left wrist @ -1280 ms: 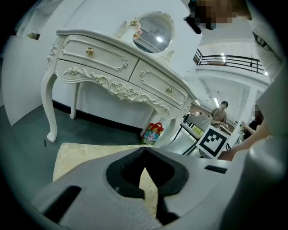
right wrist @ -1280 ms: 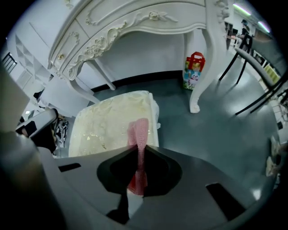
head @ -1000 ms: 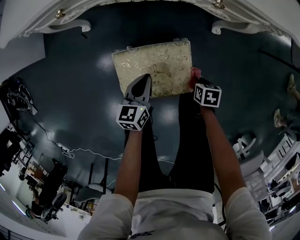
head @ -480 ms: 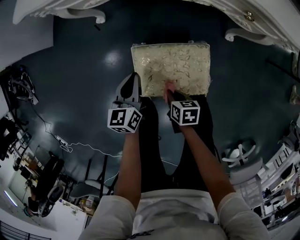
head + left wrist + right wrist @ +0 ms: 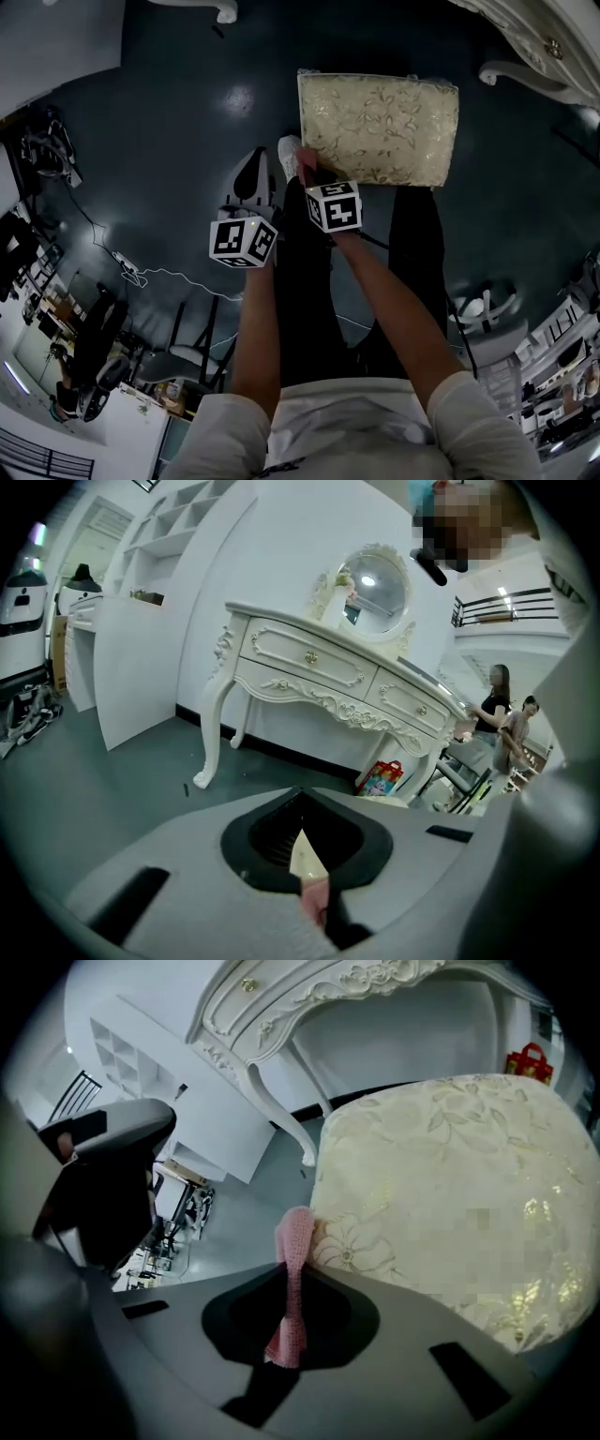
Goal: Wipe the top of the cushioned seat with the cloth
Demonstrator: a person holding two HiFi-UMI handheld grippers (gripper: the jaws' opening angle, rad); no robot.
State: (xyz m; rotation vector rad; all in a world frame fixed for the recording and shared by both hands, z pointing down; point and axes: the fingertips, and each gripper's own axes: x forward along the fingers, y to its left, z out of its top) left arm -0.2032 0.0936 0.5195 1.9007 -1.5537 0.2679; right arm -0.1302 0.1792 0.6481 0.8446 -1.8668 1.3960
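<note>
- The right gripper [image 5: 307,174] is held low on a bare, outstretched forearm at the near left corner of the cushioned seat [image 5: 380,127], and its marker cube faces up.
- Its jaws are clamped on the pink cloth [image 5: 292,1274]. The cloth stands in a narrow fold between them, and its free end is against the seat's corner edge.
- The left gripper [image 5: 257,167] hangs over the floor [image 5: 169,122], just left of the right one and off the seat. Its forearm runs parallel.
- Its jaws are drawn together to a thin slit and grip nothing.
- The seat's gold, leaf-patterned top lies bare, with the cloth only at its corner.
- A white shoe [image 5: 289,155] and dark trouser legs stand at the seat's near edge.
- A white carved dressing table [image 5: 328,682] with a round mirror [image 5: 375,583] stands beyond the seat, on the dark, glossy floor.
- A red bag [image 5: 380,778] sits under the table.
- A cable [image 5: 141,281] trails on the floor to the left.
- 2 people [image 5: 502,719] stand far right.
</note>
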